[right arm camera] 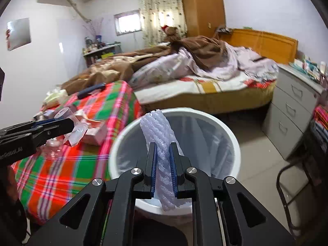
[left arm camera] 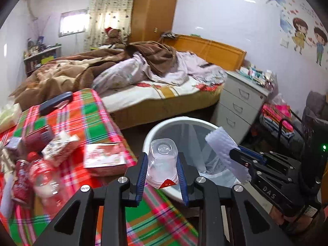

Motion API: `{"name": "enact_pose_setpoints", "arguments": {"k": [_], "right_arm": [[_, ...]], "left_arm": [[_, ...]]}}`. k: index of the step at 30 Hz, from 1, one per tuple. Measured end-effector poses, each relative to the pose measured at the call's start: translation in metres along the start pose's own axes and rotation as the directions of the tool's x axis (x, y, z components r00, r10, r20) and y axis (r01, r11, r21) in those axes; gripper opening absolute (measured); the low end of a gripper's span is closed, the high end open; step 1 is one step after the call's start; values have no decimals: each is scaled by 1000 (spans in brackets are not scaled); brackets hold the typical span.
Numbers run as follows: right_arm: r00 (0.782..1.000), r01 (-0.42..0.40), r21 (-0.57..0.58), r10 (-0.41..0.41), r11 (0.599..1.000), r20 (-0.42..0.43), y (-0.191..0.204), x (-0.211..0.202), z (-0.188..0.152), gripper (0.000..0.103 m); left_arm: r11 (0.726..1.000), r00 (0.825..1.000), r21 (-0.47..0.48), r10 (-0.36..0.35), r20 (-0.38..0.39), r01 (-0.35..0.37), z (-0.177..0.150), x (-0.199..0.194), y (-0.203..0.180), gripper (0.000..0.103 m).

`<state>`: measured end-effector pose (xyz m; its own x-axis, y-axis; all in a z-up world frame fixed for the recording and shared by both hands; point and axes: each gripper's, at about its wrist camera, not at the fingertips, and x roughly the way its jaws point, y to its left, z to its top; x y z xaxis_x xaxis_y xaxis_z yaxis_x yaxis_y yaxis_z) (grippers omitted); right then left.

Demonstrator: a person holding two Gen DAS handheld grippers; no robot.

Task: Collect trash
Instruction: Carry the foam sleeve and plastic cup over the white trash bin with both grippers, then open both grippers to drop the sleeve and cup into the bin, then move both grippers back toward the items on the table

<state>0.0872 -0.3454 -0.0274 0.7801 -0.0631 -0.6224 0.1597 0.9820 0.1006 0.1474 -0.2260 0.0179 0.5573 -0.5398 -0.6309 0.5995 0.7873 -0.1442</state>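
My left gripper (left arm camera: 163, 160) is shut on a clear plastic cup (left arm camera: 163, 160), held bottom-forward over the near rim of the white trash bin (left arm camera: 147, 137). My right gripper (right arm camera: 163, 149) is shut on a roll of white foam netting (right arm camera: 156, 127) and holds it over the bin (right arm camera: 231, 135), which has a clear liner. The right gripper (left arm camera: 235, 153) and netting (left arm camera: 223, 145) also show in the left wrist view, over the bin's right side. The left gripper (right arm camera: 69, 126) with the cup (right arm camera: 75, 127) shows in the right wrist view, above the table.
A table with a plaid cloth (left arm camera: 92, 112) at left holds a plastic bottle (left arm camera: 43, 176), a red box (left arm camera: 104, 157), wrappers and a dark case (left arm camera: 55, 102). A bed (left arm camera: 164, 88) lies behind, grey drawers (left arm camera: 239, 106) at right, a black chair (right arm camera: 297, 174) near right.
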Motion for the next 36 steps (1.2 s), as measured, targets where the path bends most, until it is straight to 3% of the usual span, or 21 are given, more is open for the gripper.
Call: {"name": "enact_pose_setpoints", "arguments": {"k": [12, 14, 15, 19, 36], "right_arm": [[997, 39, 50, -35, 998, -73, -30, 22, -5, 14], [996, 44, 53, -40, 998, -79, -30, 23, -6, 16], [996, 47, 54, -43, 997, -78, -31, 23, -7, 19], [996, 45, 67, -40, 997, -75, -33, 21, -8, 49], [1000, 16, 44, -16, 999, -11, -7, 0, -1, 49]], "left_arm": [[999, 997, 24, -25, -75, 27, 0, 55, -25, 30], [999, 997, 35, -9, -72, 11, 0, 56, -26, 43], [999, 998, 33, -8, -68, 10, 0, 56, -24, 47], [1000, 998, 12, -12, -64, 13, 1, 52, -20, 51], [998, 998, -21, 65, 8, -65, -9, -7, 6, 54]]}}
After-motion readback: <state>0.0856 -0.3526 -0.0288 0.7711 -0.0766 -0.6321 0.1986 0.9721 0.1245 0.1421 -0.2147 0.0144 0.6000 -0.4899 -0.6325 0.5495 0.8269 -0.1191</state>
